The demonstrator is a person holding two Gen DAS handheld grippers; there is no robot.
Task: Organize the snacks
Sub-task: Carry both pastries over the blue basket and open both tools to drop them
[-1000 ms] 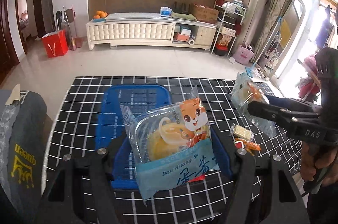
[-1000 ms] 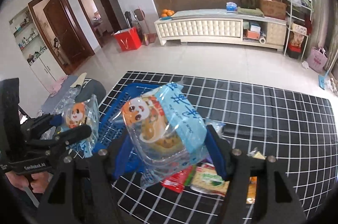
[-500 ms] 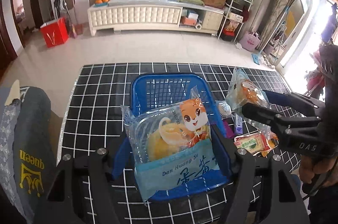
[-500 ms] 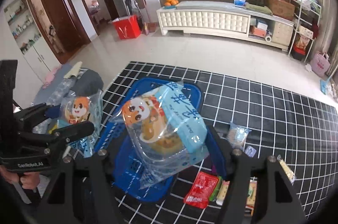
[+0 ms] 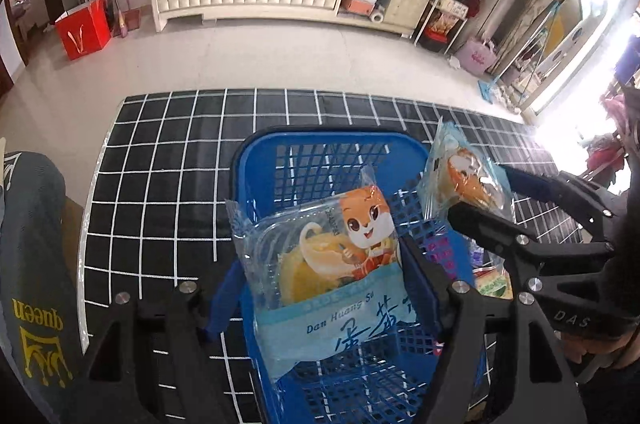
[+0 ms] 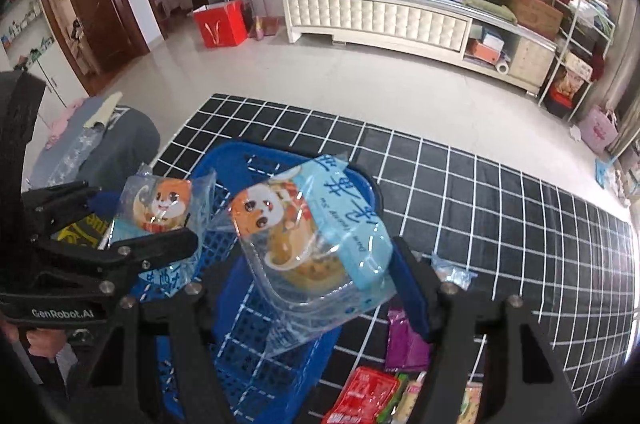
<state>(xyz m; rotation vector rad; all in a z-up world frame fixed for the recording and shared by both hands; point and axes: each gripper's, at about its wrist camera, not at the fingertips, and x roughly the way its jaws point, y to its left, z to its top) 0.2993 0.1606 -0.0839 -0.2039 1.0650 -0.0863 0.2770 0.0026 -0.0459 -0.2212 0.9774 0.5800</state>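
Loose snack packets (image 6: pixel 370 398) beside basket (image 6: pixel 256 352)

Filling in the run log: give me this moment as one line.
left tool: shut on egg-yolk pastry pack | right tool: shut on second pack | both above blue basket | loose snacks on checked mat

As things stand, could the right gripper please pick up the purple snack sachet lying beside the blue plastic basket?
Probably not: the right gripper is shut on a blue egg-yolk pastry packet, so the purple sachet must wait.

Both wrist views above basket (image 5: pixel 328 160)
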